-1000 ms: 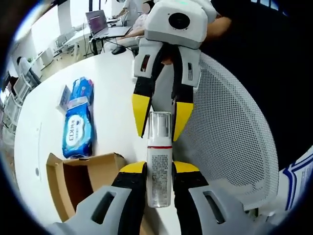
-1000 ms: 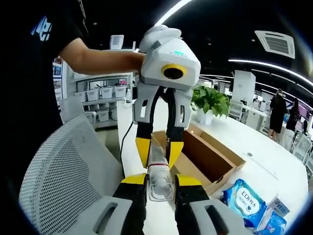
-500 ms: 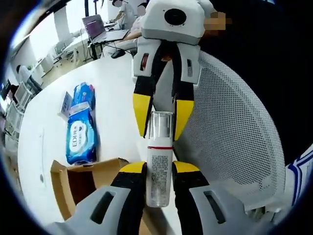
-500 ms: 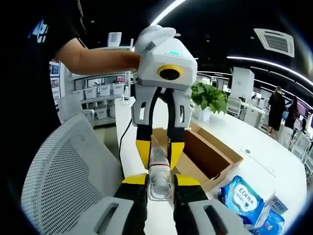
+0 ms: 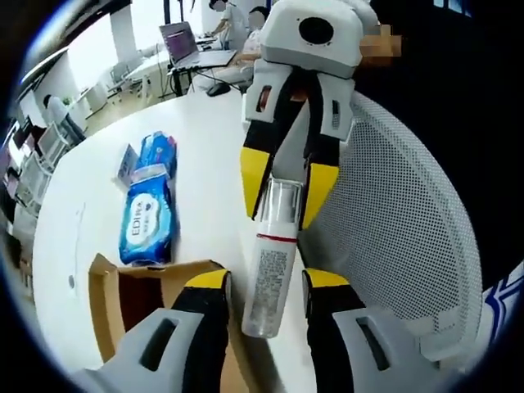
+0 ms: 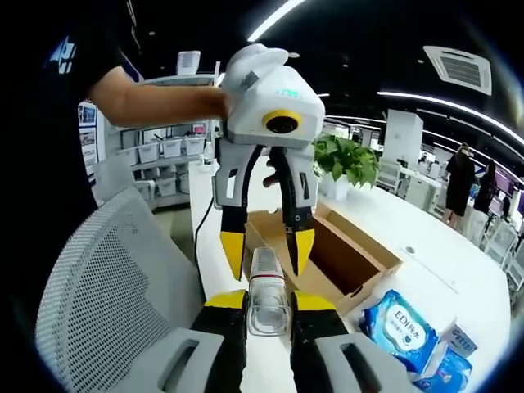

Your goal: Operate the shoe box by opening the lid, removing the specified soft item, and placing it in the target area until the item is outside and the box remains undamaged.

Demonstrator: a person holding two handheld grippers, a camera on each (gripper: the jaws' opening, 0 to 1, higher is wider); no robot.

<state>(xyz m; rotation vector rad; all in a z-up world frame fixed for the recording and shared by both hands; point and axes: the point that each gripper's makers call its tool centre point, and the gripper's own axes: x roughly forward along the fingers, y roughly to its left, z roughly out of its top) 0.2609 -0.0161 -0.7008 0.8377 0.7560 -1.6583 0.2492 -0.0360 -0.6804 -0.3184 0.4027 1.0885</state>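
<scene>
A clear spray bottle [image 5: 264, 286] with a white label and a red band hangs in the air between my two grippers, which face each other. My left gripper [image 5: 268, 278] is open, with a gap showing on each side of the bottle. My right gripper [image 5: 286, 192] is shut on the bottle's clear cap end. In the right gripper view, my right gripper [image 6: 268, 299] clamps the bottle [image 6: 267, 286], and my left gripper [image 6: 266, 250] stands spread around it without touching. The open cardboard box [image 5: 123, 303] [image 6: 344, 246] lies on the white table [image 5: 205, 139]. A blue wet-wipes pack [image 5: 149, 221] [image 6: 401, 323] lies beside it.
A white mesh chair back [image 5: 393, 221] [image 6: 106, 278] stands close under the grippers. A second smaller blue pack [image 5: 155, 151] lies past the wipes. A person's arm [image 6: 155, 94] holds the left gripper. A potted plant [image 6: 344, 160] stands behind the box, and a laptop [image 5: 184, 41] sits on a far desk.
My left gripper's jaws have opened off the bottle. The right gripper stays shut on the cap end and now carries the bottle alone.
</scene>
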